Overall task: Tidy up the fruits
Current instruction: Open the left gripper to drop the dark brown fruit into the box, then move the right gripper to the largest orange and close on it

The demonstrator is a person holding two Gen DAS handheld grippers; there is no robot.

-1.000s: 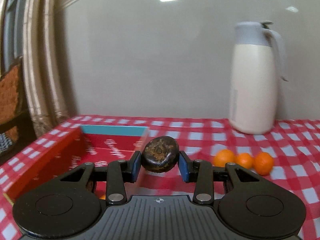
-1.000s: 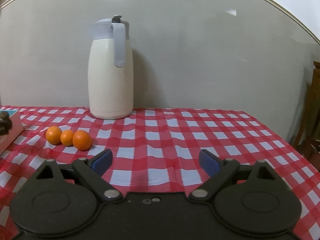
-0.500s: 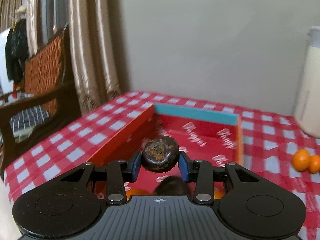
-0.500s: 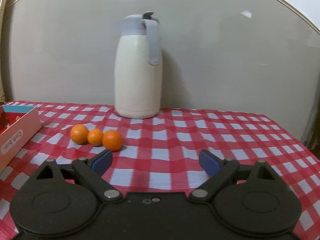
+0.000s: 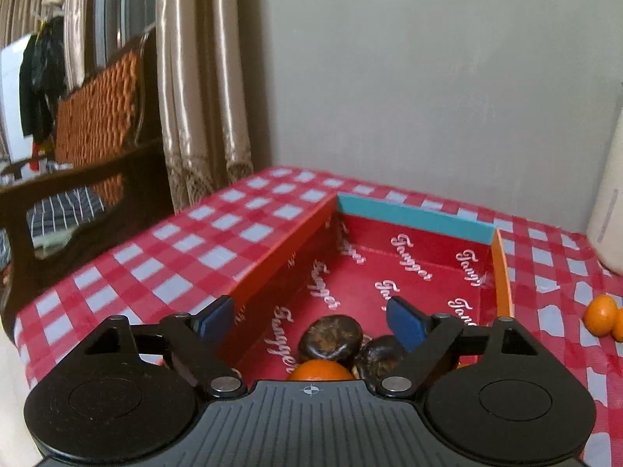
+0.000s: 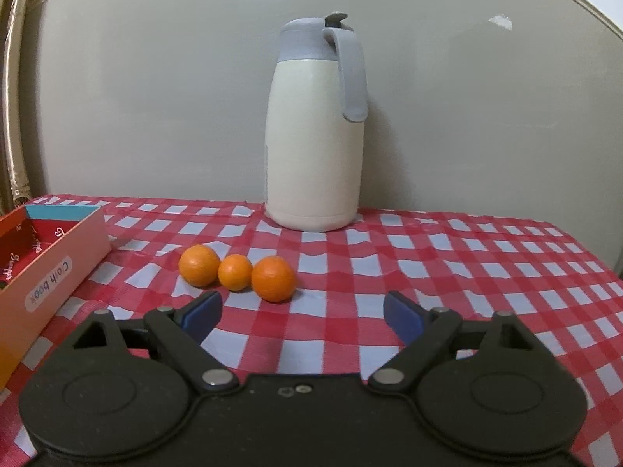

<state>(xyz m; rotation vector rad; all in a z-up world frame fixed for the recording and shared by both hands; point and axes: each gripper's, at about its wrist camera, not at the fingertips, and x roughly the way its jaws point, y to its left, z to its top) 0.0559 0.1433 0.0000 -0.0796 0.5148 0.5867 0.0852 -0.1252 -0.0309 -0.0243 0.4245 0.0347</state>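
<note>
Black and wide apart, the left gripper [image 5: 311, 321] hangs over the near end of the red box [image 5: 272, 260]; its jaws are opening, and nothing is pressed between the blue pads. Below them, inside the box, lie 2 dark brown fruits [image 5: 331, 336] and 1 orange [image 5: 320, 369] at the near edge. The right gripper [image 6: 303, 313] is spread wide with its jaws closing slightly, holding nothing above the red checked tablecloth [image 6: 447, 272]. Just past it, 3 oranges [image 6: 234, 271] sit in a touching row on the cloth, near the box's right wall. Farther back stands a cream jug [image 6: 315, 155] against the wall.
</note>
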